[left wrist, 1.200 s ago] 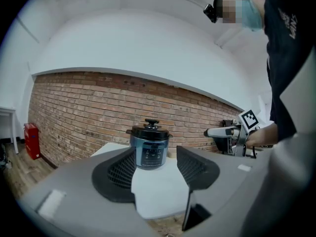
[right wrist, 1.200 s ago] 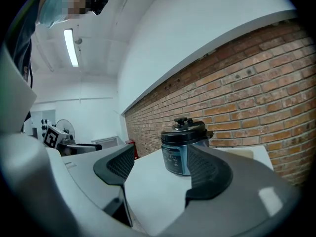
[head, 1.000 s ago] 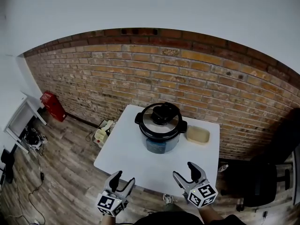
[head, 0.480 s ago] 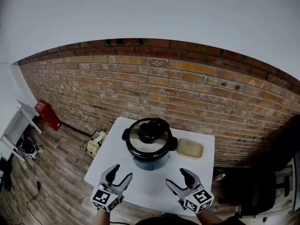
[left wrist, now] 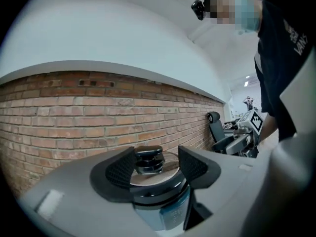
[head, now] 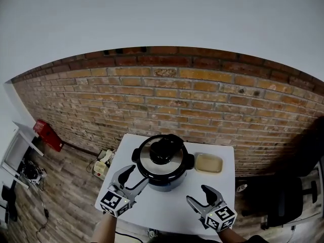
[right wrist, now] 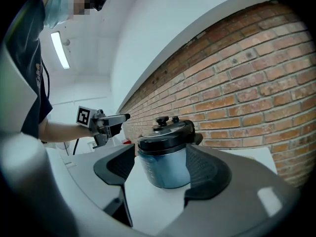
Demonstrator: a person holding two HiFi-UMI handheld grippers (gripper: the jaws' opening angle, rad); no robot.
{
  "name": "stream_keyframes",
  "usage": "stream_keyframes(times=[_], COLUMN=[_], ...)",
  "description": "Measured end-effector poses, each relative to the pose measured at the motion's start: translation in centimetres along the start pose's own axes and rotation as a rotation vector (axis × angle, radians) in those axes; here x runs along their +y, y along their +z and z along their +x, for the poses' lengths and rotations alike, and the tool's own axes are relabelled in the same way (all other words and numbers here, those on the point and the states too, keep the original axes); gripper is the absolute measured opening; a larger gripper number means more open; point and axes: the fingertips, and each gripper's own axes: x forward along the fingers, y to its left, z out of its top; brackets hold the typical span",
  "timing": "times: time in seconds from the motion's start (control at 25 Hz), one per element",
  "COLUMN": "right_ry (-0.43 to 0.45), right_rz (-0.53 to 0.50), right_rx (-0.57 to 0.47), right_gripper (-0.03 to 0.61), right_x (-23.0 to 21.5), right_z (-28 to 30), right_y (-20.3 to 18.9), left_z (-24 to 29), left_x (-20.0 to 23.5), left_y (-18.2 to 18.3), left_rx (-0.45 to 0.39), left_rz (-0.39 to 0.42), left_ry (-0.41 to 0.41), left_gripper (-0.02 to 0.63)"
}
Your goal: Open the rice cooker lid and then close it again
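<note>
A rice cooker (head: 163, 172) stands in the middle of the white table (head: 167, 211), its steel lid (head: 174, 162) down, with a black handle (head: 163, 150) on top. My left gripper (head: 134, 177) is level at the cooker's left side, close to the lid rim. Its jaws have just been opening and hold nothing. In the left gripper view the handle (left wrist: 148, 159) shows beyond the gap of this gripper (left wrist: 157, 167). My right gripper (head: 198, 196) is open and empty near the table's front right, apart from the cooker (right wrist: 165, 157), which it (right wrist: 160, 169) faces.
A shallow tan dish (head: 208, 162) lies on the table right of the cooker. A brick wall (head: 202, 100) runs close behind. A black chair (head: 283, 201) stands at the right. On the floor at the left are a red object (head: 44, 132) and a power strip (head: 101, 163).
My left gripper has moved forward and up from the table's front edge to the cooker's left side. My right gripper has shifted only a little. The lid stays down.
</note>
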Motion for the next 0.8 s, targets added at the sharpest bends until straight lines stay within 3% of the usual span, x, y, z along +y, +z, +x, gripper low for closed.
stream_keyframes(times=[0.2, 0.56, 0.8], right_ry=[-0.128, -0.278, -0.370], right_rz=[0.042, 0.061, 0.081], right_rx=[-0.039, -0.107, -0.116], right_gripper=[0.321, 0.321, 0.321], right_x=[1.1, 2.1, 2.2], right_z=[0.0, -0.6, -1.5], right_y=[-0.3, -0.3, -0.5], left_z=[2.6, 9.6, 12.8], left_x=[2.2, 3.4, 2.8], left_y=[1.4, -0.7, -2.1], left_rx=[0.011, 0.086, 0.198], left_rz=[0.096, 0.202, 0.282], left_ry=[-0.193, -0.514, -0.749], left_gripper=[0.270, 0.300, 0.331])
